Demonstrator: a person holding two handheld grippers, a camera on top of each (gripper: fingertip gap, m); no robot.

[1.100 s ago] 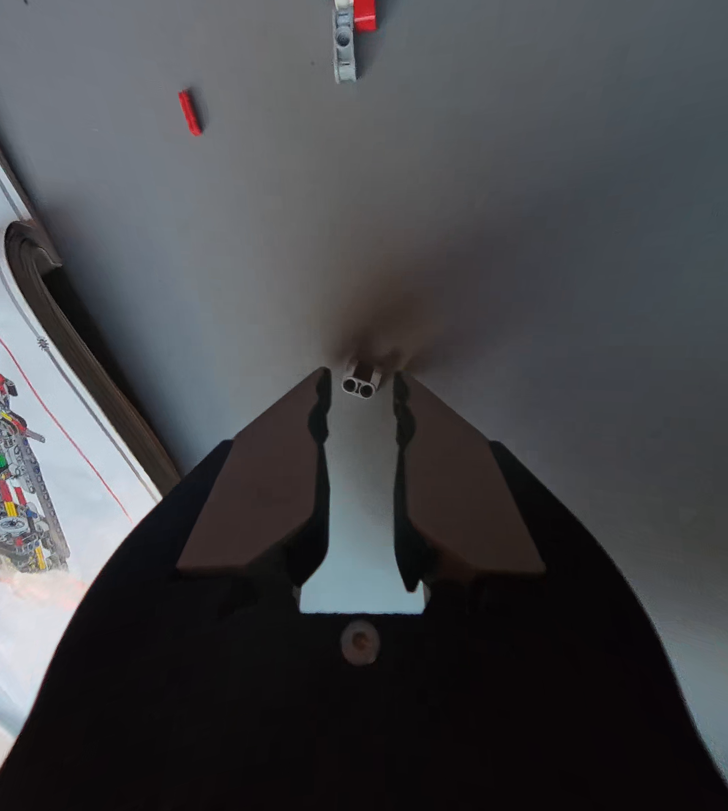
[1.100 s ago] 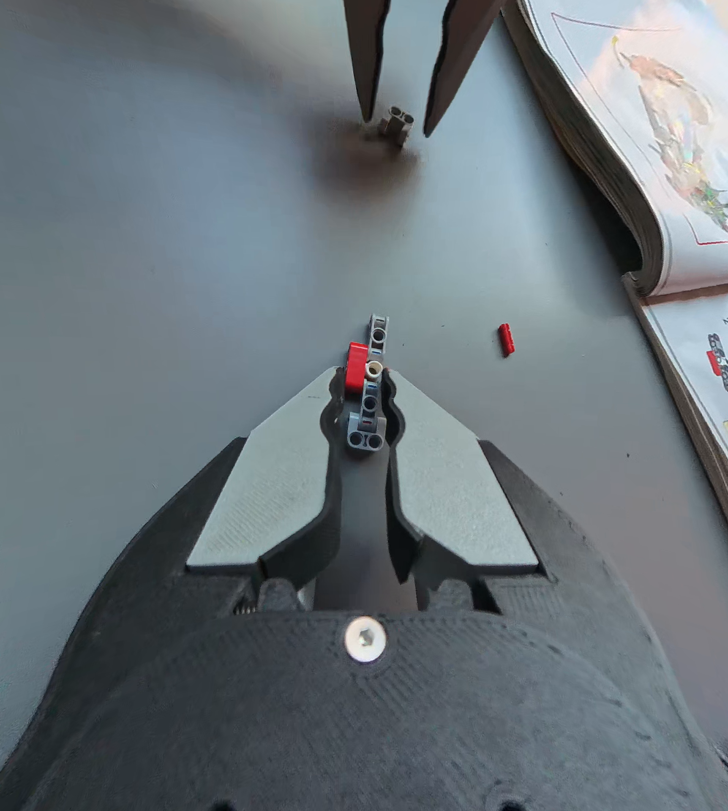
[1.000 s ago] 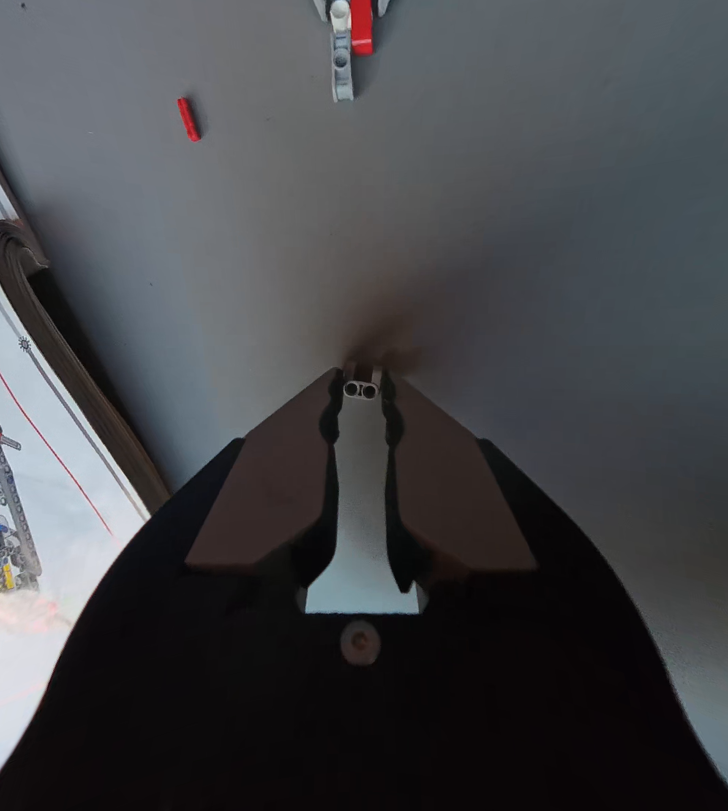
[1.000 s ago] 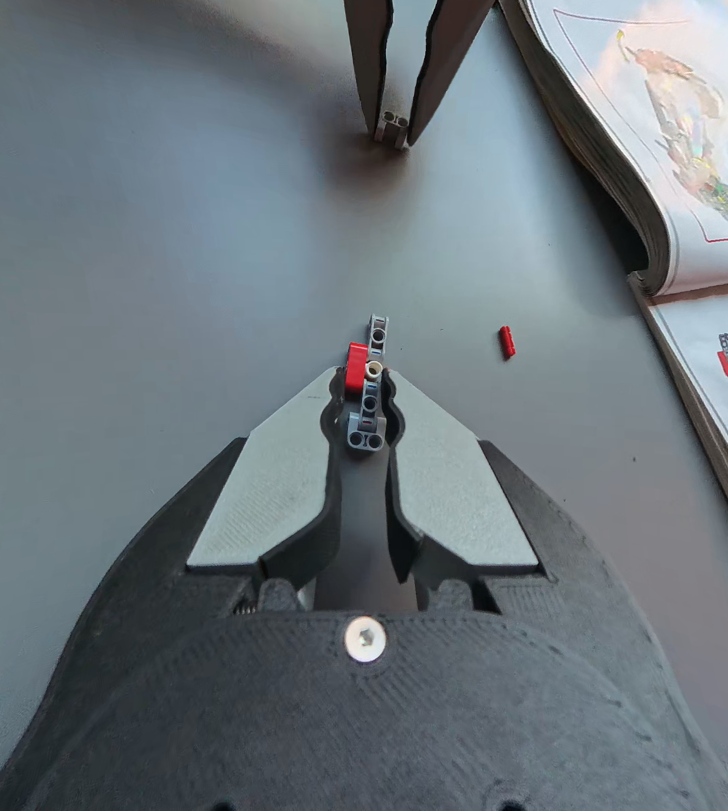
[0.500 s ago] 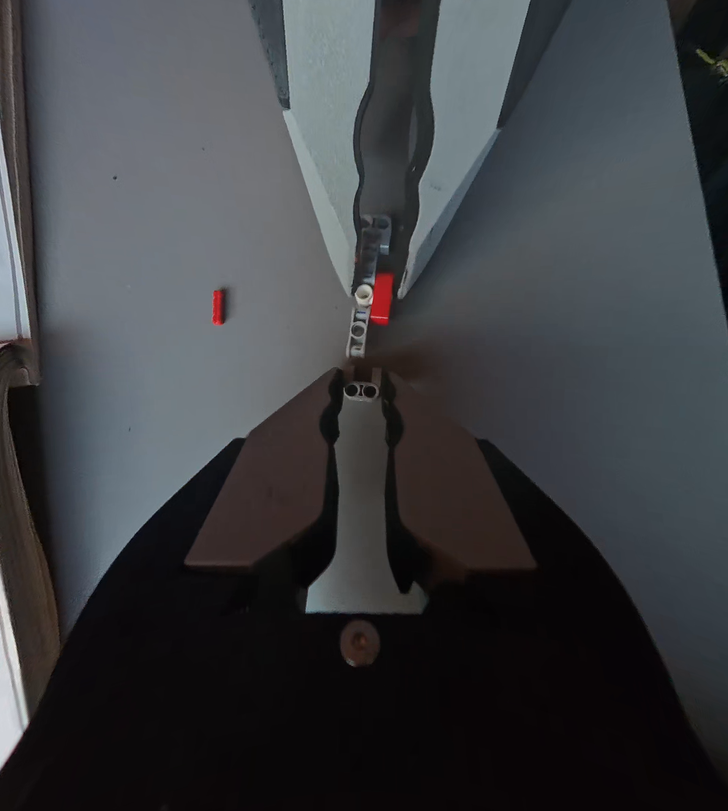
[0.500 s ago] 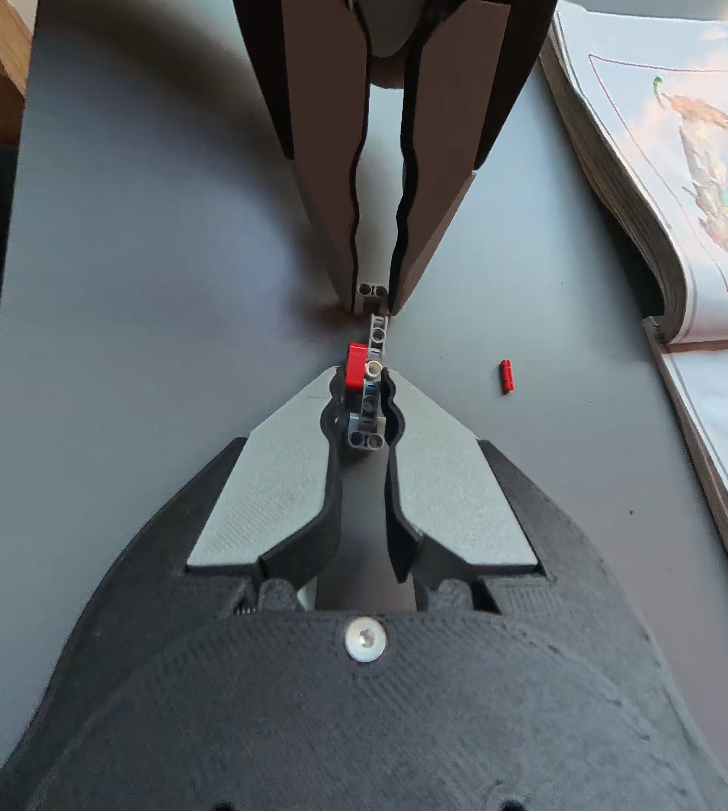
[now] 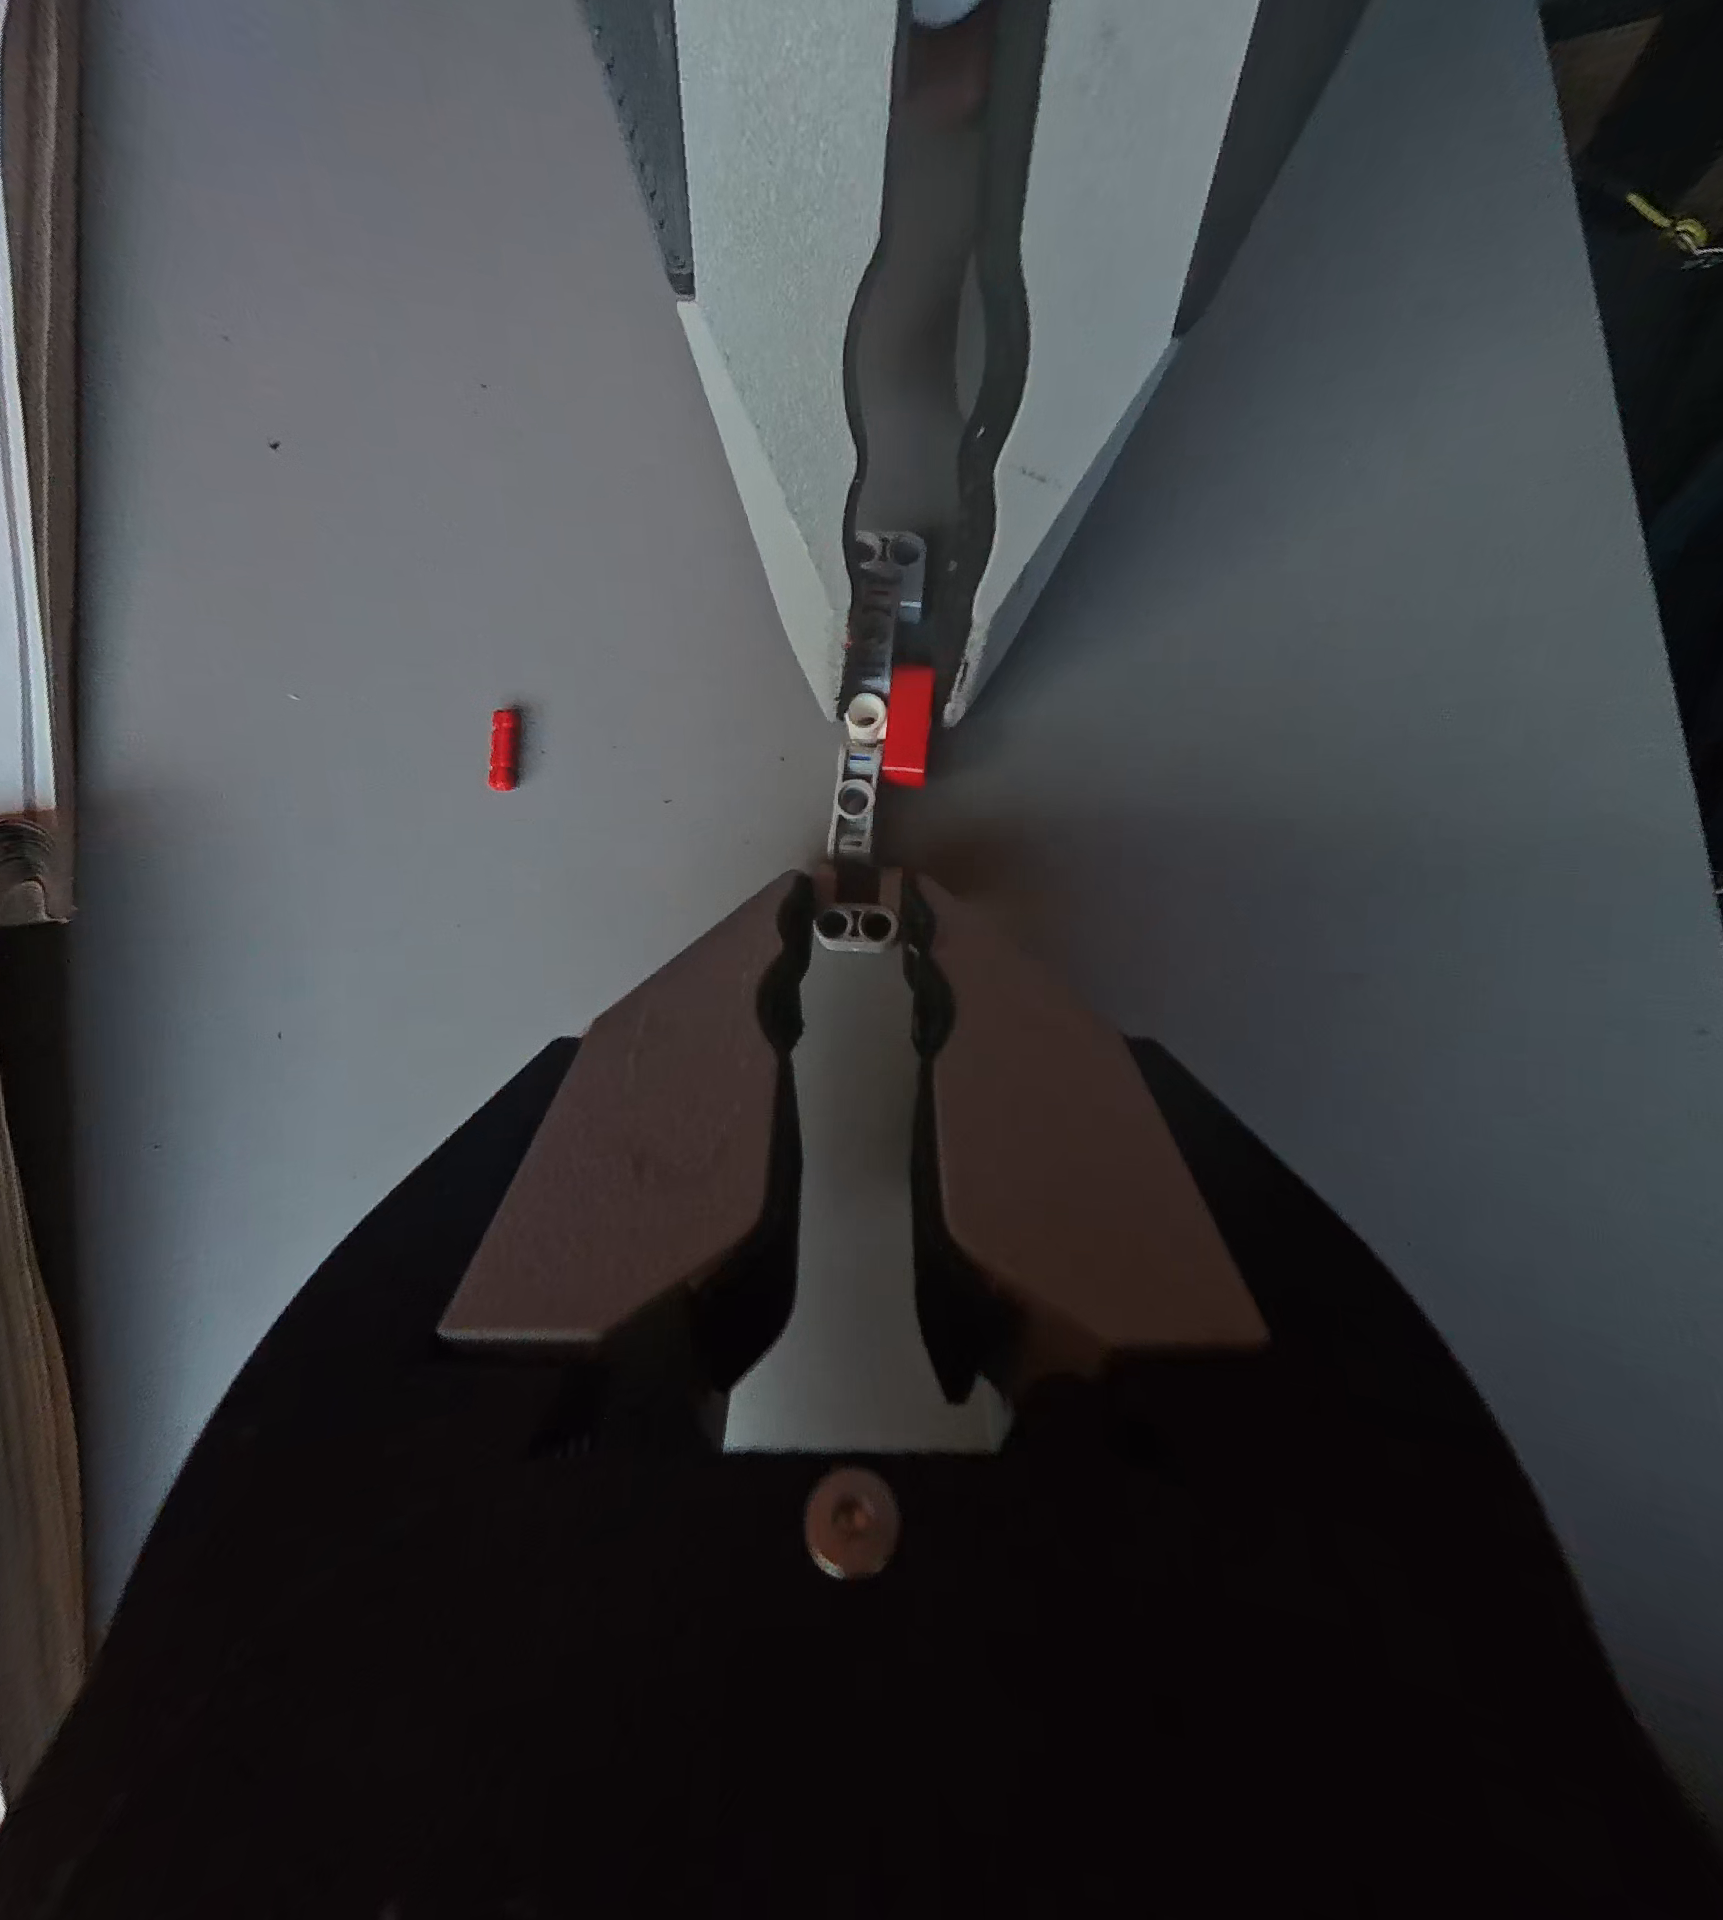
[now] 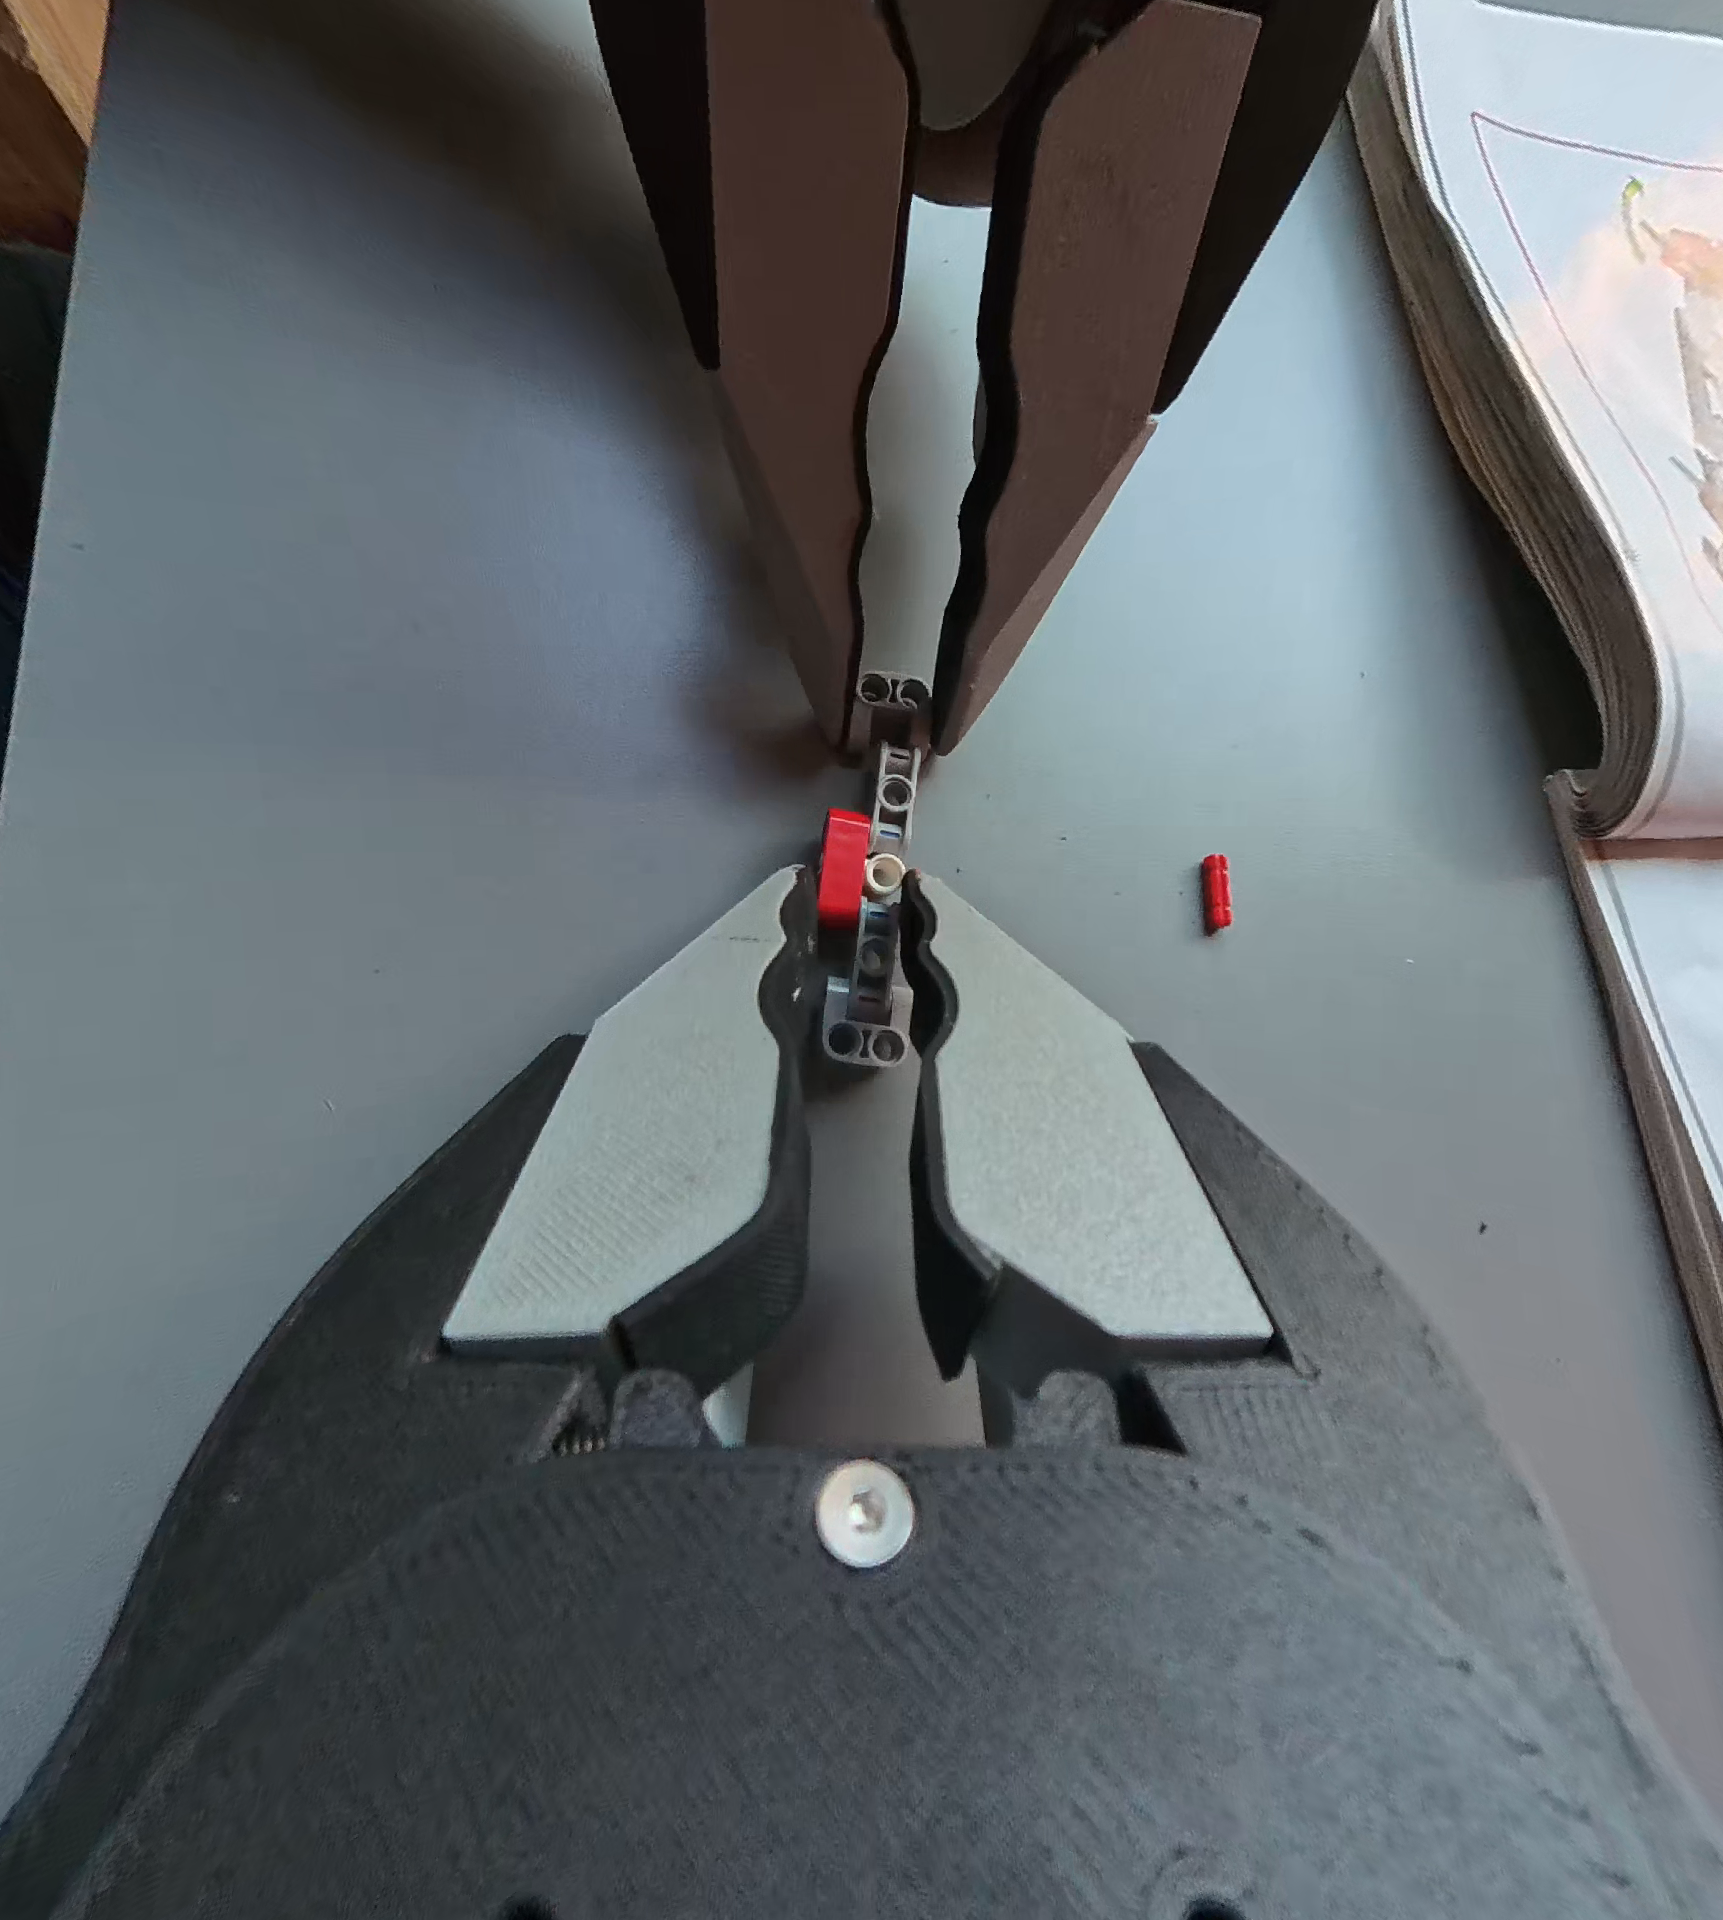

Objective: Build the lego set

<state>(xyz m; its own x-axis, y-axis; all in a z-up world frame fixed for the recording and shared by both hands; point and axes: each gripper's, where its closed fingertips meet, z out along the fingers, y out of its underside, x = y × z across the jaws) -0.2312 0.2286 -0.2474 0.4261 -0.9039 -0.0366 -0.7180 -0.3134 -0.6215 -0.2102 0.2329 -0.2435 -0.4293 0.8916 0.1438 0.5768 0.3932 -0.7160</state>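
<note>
My left gripper (image 7: 858, 902) pinches a small grey two-hole plastic connector (image 7: 858, 928). My right gripper (image 8: 855, 902) clamps a grey plastic beam assembly with a red block (image 8: 867, 940). Their tips nearly meet over the grey table (image 8: 369, 623), whether joined I cannot tell. A loose red pin (image 8: 1215, 894) lies right, near the open instruction booklet (image 8: 1667, 520).

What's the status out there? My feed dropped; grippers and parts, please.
Left gripper clamped on small grey connector. Right gripper clamped on grey-and-red beam assembly, tips nearly meeting. Loose red pin on table, off to the side.
</note>
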